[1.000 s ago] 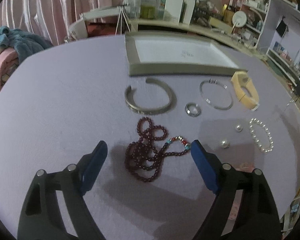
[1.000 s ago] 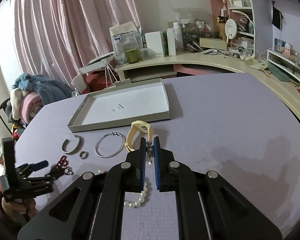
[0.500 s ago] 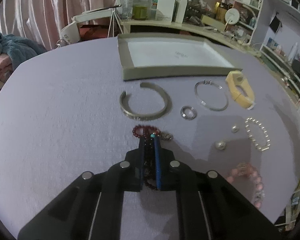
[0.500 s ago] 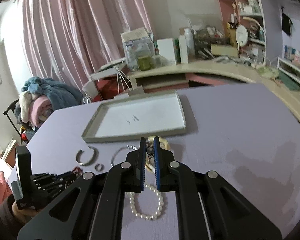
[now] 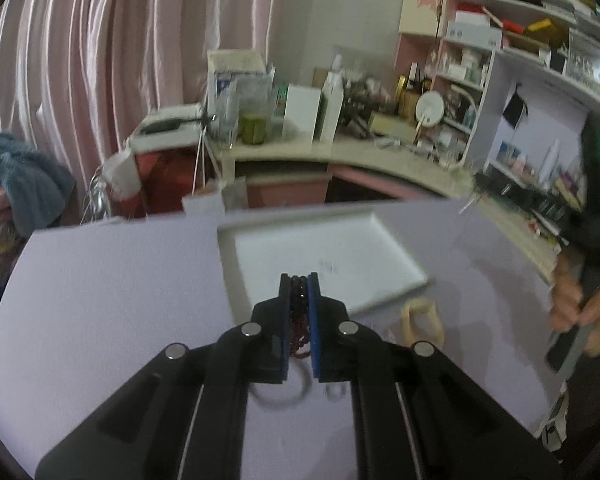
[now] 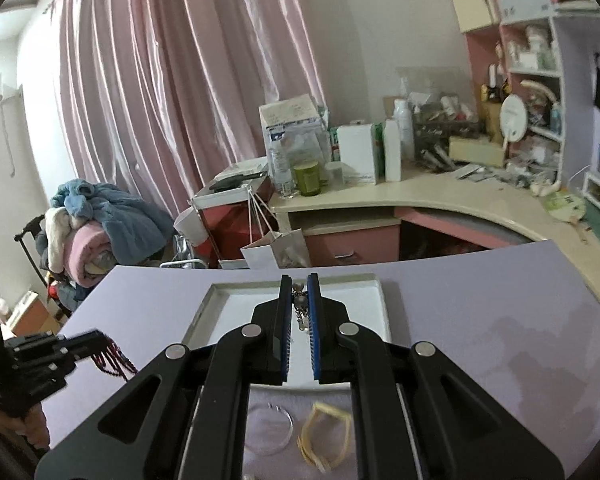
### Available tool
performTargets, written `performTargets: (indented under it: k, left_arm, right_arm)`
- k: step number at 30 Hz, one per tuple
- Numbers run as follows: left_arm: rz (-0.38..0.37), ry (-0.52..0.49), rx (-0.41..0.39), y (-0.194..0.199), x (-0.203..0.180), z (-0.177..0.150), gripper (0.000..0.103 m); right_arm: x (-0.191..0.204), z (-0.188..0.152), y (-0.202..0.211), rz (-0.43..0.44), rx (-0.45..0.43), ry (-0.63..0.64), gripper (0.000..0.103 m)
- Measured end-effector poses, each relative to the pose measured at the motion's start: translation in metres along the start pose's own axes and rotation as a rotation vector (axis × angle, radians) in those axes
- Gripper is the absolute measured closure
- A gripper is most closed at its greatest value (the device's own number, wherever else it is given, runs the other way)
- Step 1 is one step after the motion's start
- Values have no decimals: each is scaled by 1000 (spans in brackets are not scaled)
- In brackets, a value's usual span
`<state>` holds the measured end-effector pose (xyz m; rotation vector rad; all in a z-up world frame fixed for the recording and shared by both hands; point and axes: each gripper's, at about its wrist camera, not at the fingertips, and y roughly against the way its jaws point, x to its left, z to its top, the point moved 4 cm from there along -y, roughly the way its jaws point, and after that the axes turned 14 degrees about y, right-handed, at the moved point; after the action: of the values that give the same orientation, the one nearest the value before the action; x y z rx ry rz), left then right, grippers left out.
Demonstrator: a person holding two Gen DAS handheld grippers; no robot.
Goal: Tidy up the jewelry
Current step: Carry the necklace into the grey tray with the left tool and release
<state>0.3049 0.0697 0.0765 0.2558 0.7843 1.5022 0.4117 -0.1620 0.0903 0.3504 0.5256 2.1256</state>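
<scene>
My left gripper is shut on a dark red bead necklace, held in the air in front of the grey tray. The right wrist view shows this gripper at the left with the red beads dangling from it. My right gripper is shut on the small silver chain of a pearl bracelet, above the near edge of the tray. The pearls themselves are hidden behind the fingers.
On the purple table lie a yellow bangle, a thin silver hoop, a silver cuff and a small ring. A person's hands are at the right. A cluttered desk and shelves stand behind.
The left gripper shut on the red bead necklace and lifted it off the table. The right gripper rose and moved toward the tray with the pearl bracelet.
</scene>
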Motion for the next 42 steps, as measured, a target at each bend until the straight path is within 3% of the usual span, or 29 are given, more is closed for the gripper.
performTargets:
  k: [5,10,14,16,18,19,26,31,33,34,42]
  left_arm:
    - [-24,44,2,-40,0,43,95]
    - [-22,97,39,-90,10,60,95]
    - [-5,89,66,-122,12,61,95]
    - [-4,86,81,-136,12,60,95]
    - [-11,83,87,-143,13,58,95]
    - [-13,81,88,-146,14,56,95]
    - [1,90,109,-167,18,51,95]
    - [55,111,121,-180,28,49,92]
    - [72,118,108,-175,33,49,67]
    - [80,125,92,-169,36,50,61]
    - [75,135,18,-96,43,30,48]
  right_arm:
    - [-8,0,-66,2,119,7,95]
    - [-26,-24,-134,-26,263,-22,95]
    - [-41,-29,-162,-50,285,-39,95]
    - [-45,-30,-168,-43,306,-55,89]
    - [-48,-32,-161,-21,280,-84,58]
    - [-50,-30,-159,-27,265,-78,56]
    - [-55,-29,-147,-30,232,-65,56]
    - [-52,-30,-137,-39,213,-28,56]
    - [-49,-31,-128,-38,201,-15,56]
    - [-47,-31,-119,-35,187,-7,56]
    - [-18,-39,-40,15,83,36,56]
